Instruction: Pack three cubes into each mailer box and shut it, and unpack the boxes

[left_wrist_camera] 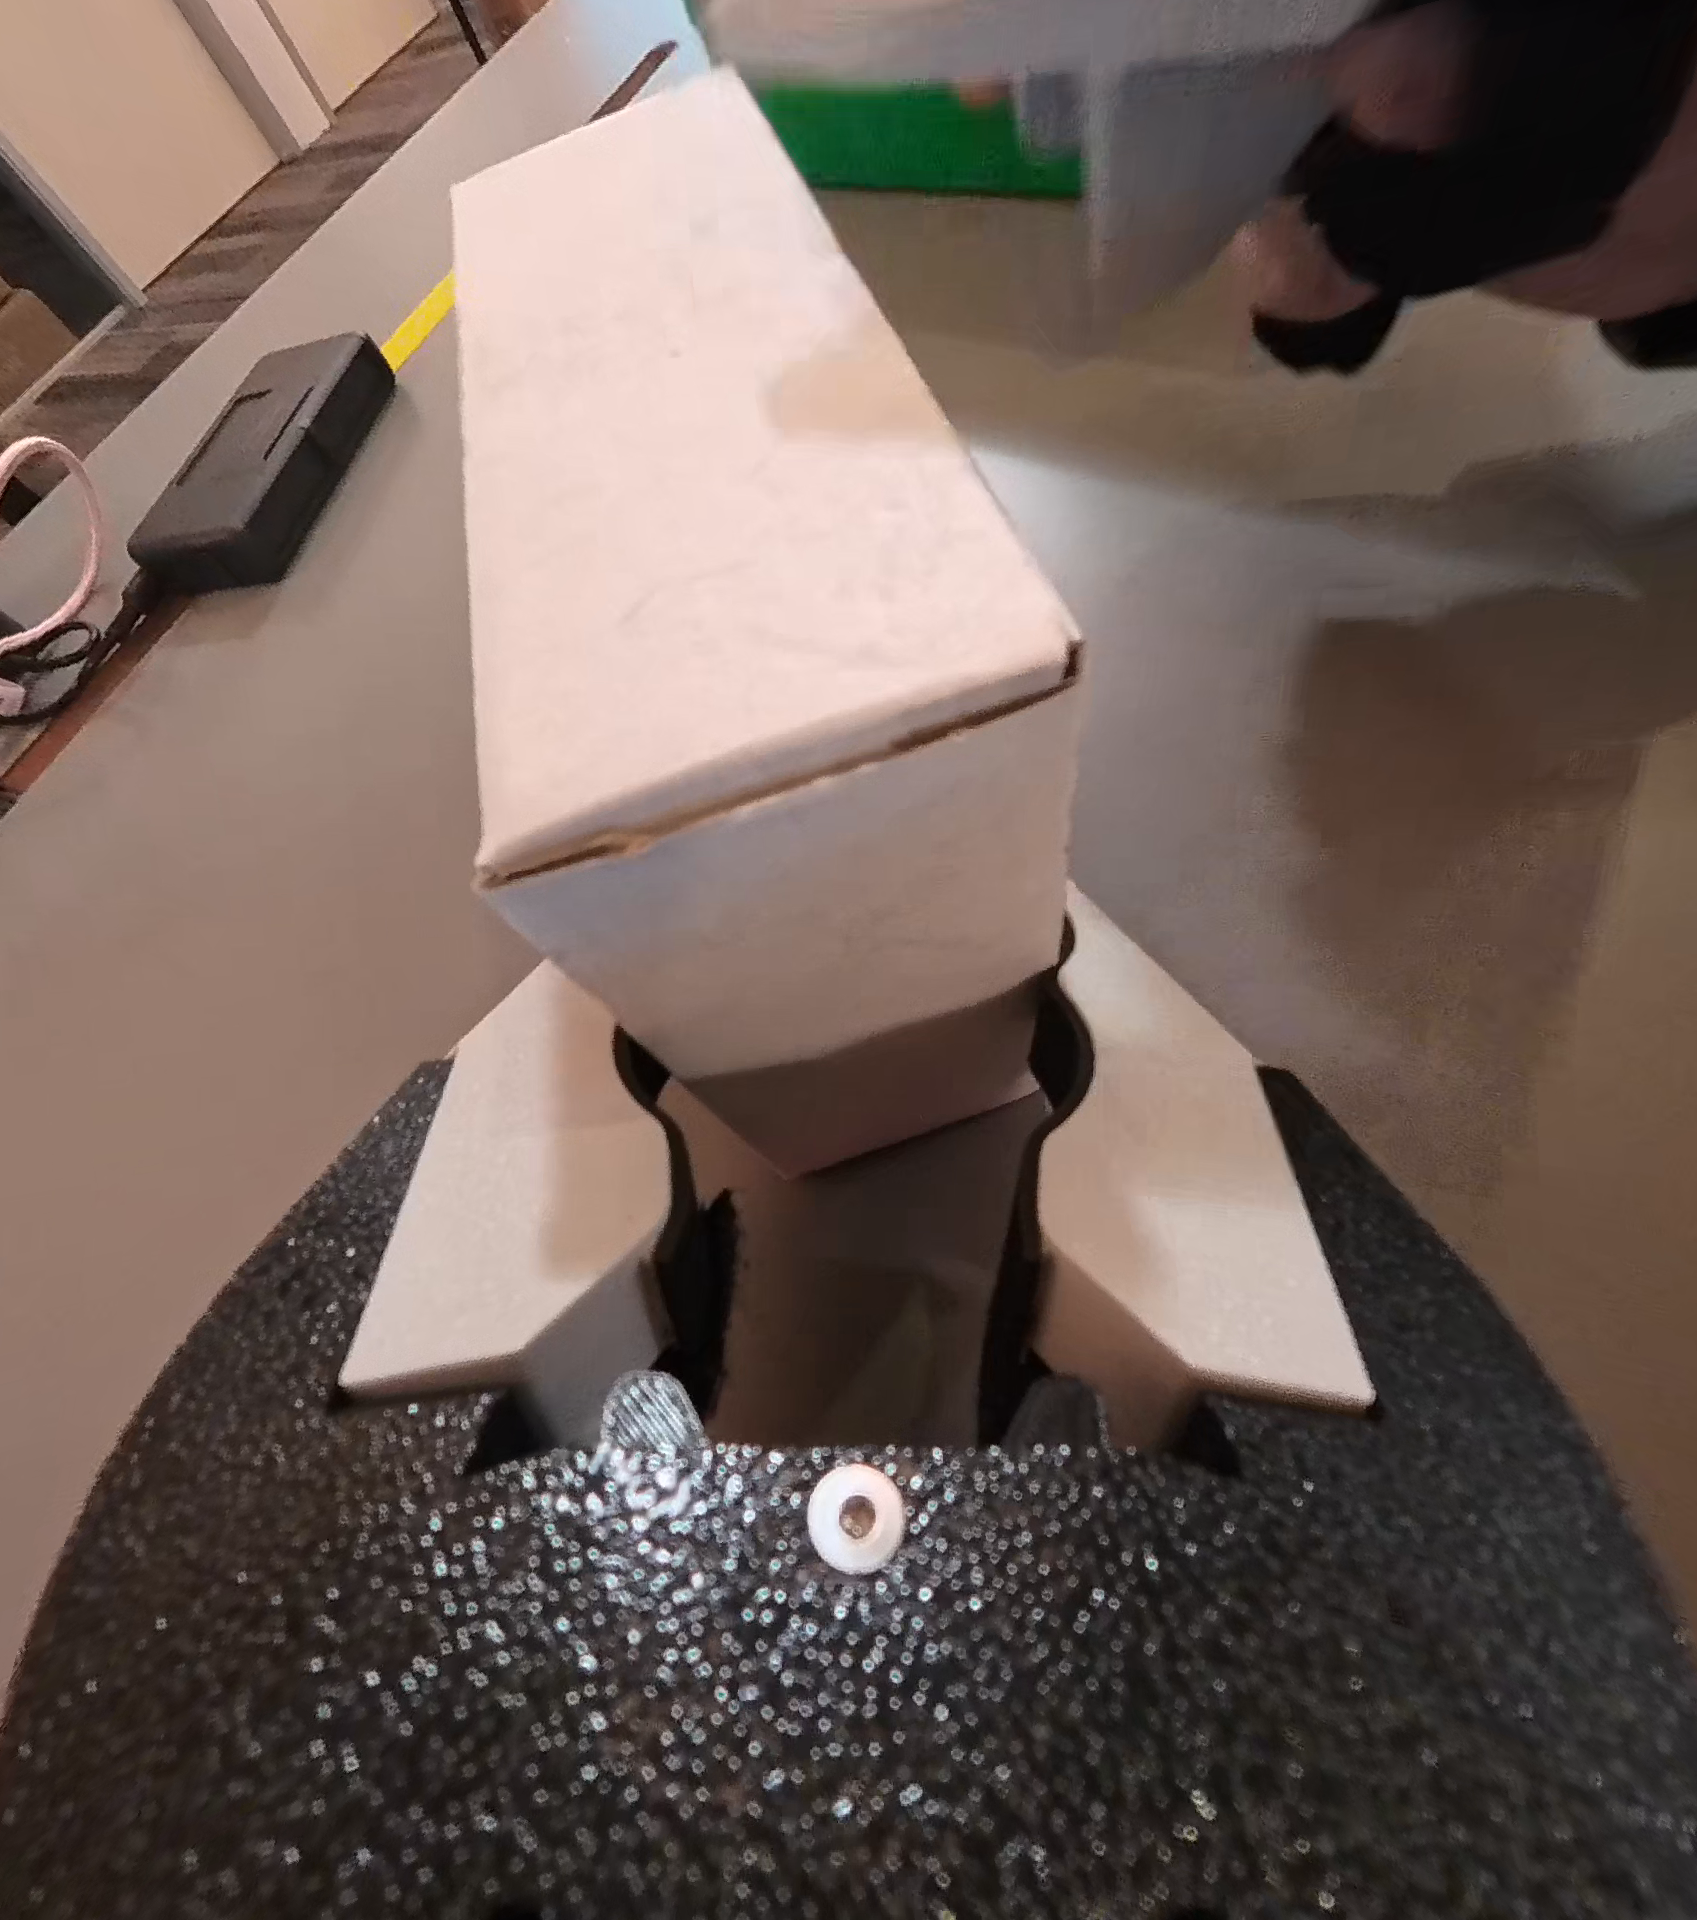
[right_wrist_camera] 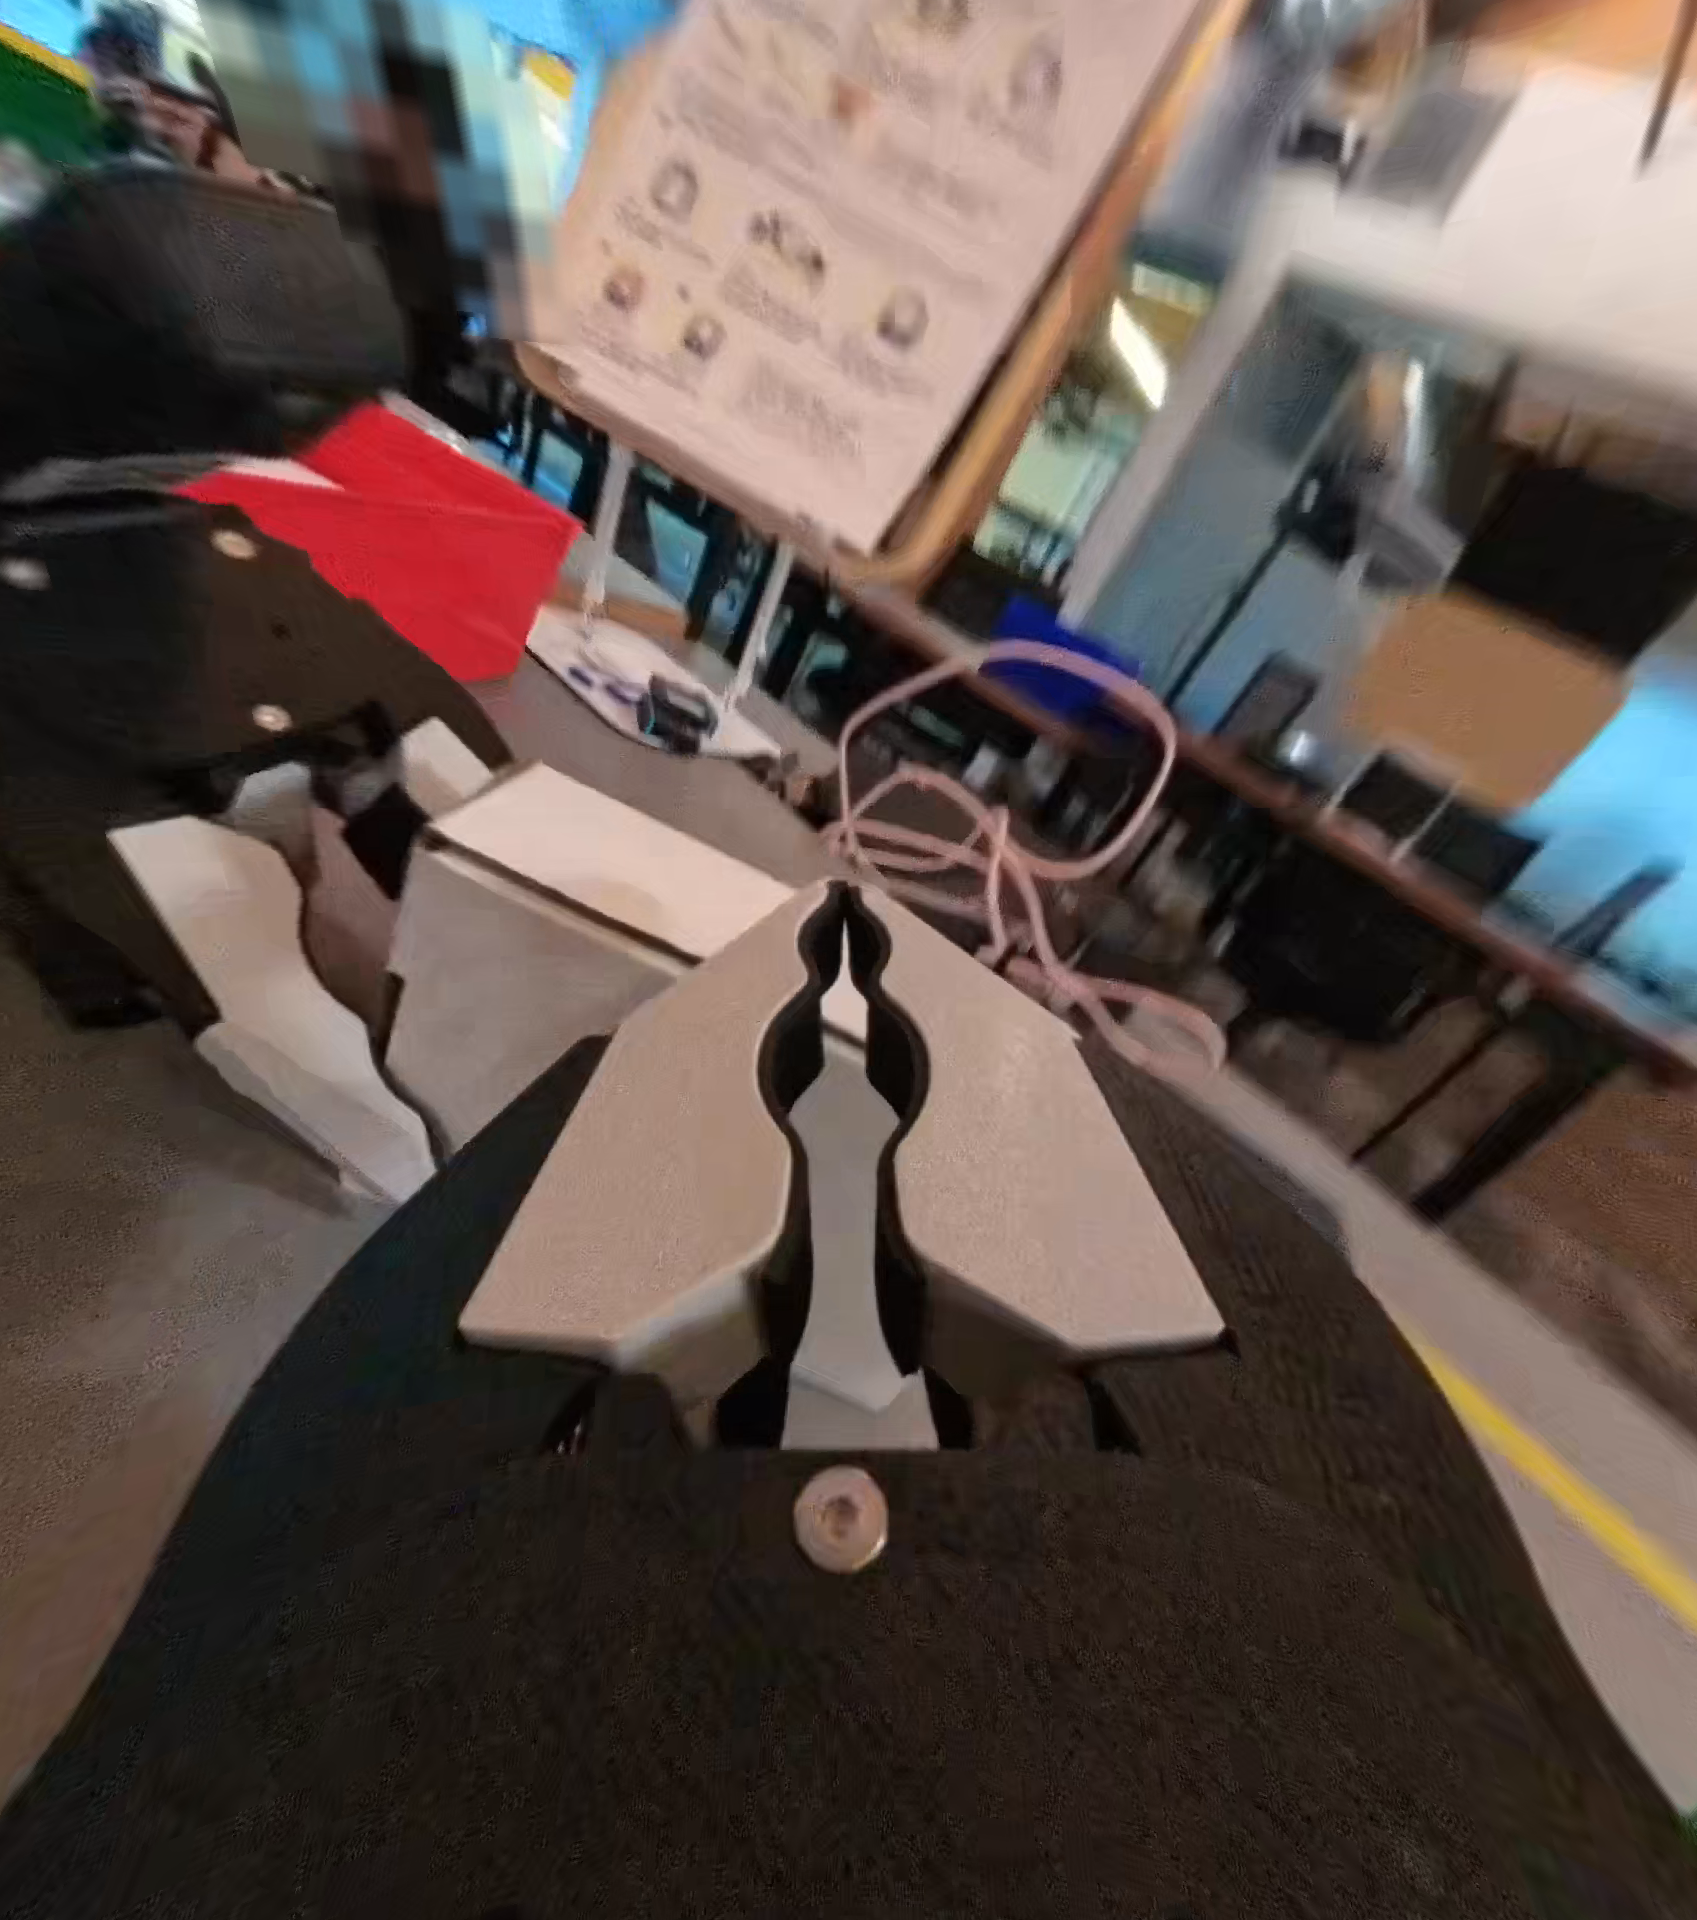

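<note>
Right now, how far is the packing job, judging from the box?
Done: the white mailer box looks shut, its lid flat. In hand: the left gripper grips its near end, above the grey table. The right gripper is shut and empty. Left: cannot tell; no cubes or other boxes clearly show.

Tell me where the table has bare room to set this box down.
Free: the wide grey table right of the box, up to the green mat at the far edge. A narrower bare strip runs left of the box. Crowded: the far left edge, with the black adapter and pink cable.
</note>
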